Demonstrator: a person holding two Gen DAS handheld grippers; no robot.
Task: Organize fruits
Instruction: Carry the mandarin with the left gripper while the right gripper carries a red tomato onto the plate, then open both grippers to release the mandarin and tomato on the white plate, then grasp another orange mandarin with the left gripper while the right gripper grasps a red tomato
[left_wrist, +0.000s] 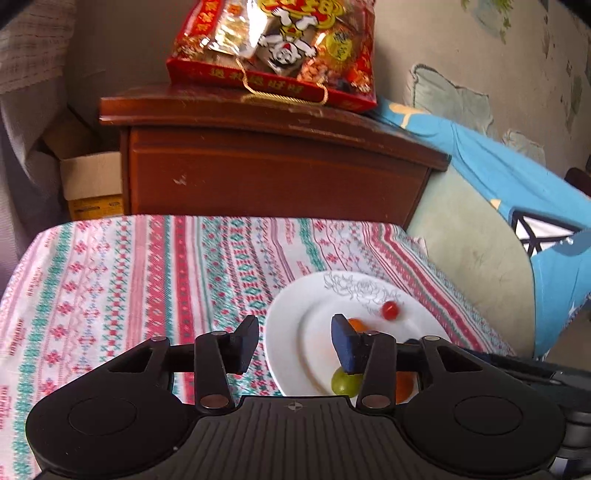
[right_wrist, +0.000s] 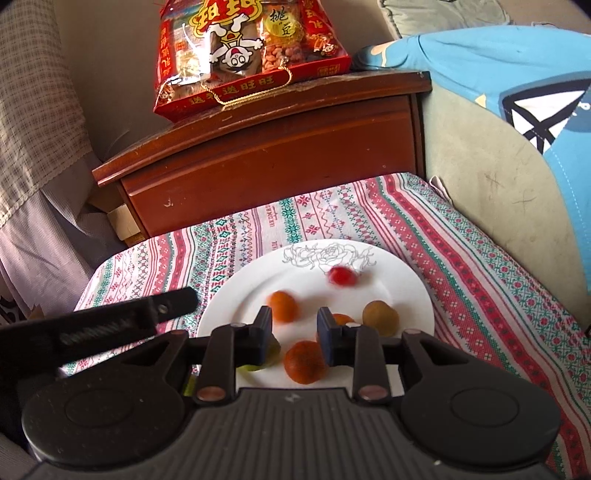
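Observation:
A white plate (left_wrist: 291, 314) (right_wrist: 236, 306) with a rose drawing lies on the patterned cloth. It holds a blurred red cherry tomato (left_wrist: 390, 310) (right_wrist: 341, 276), several orange fruits (right_wrist: 283, 305) (right_wrist: 304, 362), a green grape (left_wrist: 345, 382) and a brownish-green fruit (right_wrist: 380, 317). My left gripper (left_wrist: 295, 343) hangs over the plate's left part, open, with nothing between its fingers. My right gripper (right_wrist: 295, 338) stands open above the plate's near side. The largest orange fruit shows through its gap, untouched. A small orange fruit (right_wrist: 341, 319) is half hidden behind its right finger.
A brown wooden cabinet (left_wrist: 277, 177) stands just behind the cloth-covered surface, with a red snack bag (left_wrist: 273, 48) on top. A blue pillow (left_wrist: 517, 173) and a green cushion (right_wrist: 498, 192) lie to the right. A cardboard box (left_wrist: 92, 181) sits at the left.

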